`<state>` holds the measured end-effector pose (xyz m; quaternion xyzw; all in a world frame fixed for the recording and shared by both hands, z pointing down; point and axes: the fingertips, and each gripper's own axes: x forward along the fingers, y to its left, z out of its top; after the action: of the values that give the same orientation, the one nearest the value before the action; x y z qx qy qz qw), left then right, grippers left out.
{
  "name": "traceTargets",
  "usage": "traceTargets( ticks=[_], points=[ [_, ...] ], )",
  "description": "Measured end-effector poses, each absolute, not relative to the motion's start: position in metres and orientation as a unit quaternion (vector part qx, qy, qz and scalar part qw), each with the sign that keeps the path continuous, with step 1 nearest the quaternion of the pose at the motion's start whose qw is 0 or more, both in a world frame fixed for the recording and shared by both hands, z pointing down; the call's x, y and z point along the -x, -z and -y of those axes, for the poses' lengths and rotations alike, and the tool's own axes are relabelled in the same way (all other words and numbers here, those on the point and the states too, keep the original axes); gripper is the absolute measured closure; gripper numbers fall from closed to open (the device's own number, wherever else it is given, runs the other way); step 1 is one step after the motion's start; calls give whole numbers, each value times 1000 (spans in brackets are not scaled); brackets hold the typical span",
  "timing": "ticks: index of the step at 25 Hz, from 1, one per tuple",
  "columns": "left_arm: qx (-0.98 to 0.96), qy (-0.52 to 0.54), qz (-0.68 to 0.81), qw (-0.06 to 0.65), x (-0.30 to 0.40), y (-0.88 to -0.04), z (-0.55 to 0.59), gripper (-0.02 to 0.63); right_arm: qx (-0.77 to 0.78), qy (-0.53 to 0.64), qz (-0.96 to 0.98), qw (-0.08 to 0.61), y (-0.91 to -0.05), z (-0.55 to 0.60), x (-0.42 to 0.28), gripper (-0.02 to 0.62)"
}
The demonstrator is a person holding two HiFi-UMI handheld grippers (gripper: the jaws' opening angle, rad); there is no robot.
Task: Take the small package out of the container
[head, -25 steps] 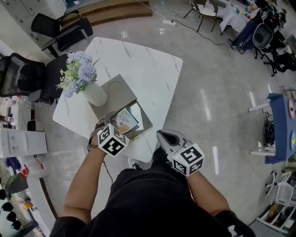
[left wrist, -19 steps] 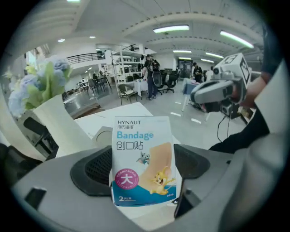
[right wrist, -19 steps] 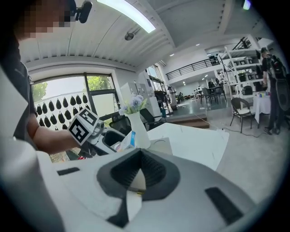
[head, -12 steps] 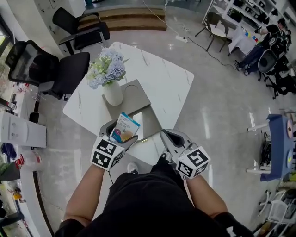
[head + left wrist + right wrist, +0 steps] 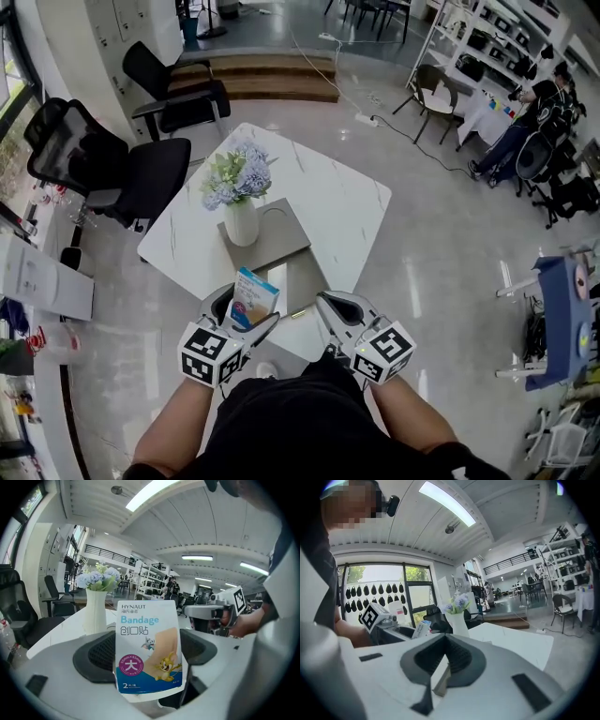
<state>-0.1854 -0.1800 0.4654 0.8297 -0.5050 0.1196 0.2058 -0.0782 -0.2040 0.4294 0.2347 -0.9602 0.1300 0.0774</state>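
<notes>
The left gripper [image 5: 246, 319] pinches the small package [image 5: 149, 644] by its lower edge only, so most of the glossy pouch stands upright beyond the jaws, clear of the grey container [image 5: 286, 239] that lies ahead of and below the jaw tips. That shallow hold is the likely weak spot: a slick, thin packet caught at one edge could swivel or slide out under a quick turn. Because the jaws hang about over the table's near rim, it might drop to the floor [image 5: 441, 272] rather than the top. The right gripper [image 5: 442, 672], jaws pressed together on nothing, sits just beside the left jaws and could nudge the pouch. Ahead of both jaws spreads a white marbled table [image 5: 328, 202] with a white vase [image 5: 241, 223] of flowers [image 5: 234, 178] on the container, black office chairs [image 5: 103, 169] to the left, shelving and desks far beyond
</notes>
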Motion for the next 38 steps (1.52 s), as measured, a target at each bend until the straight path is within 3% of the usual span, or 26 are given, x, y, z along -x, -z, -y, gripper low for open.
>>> traceTargets(
  ticks=[16,38],
  points=[
    [-823,-60,532,191,213,-429,146,183,-233,-134,958,104,-436,184,90,595],
    [-838,-59,518,160,206,-411,144,183,-242,-142,954,106,-439,177,92,595]
  ],
)
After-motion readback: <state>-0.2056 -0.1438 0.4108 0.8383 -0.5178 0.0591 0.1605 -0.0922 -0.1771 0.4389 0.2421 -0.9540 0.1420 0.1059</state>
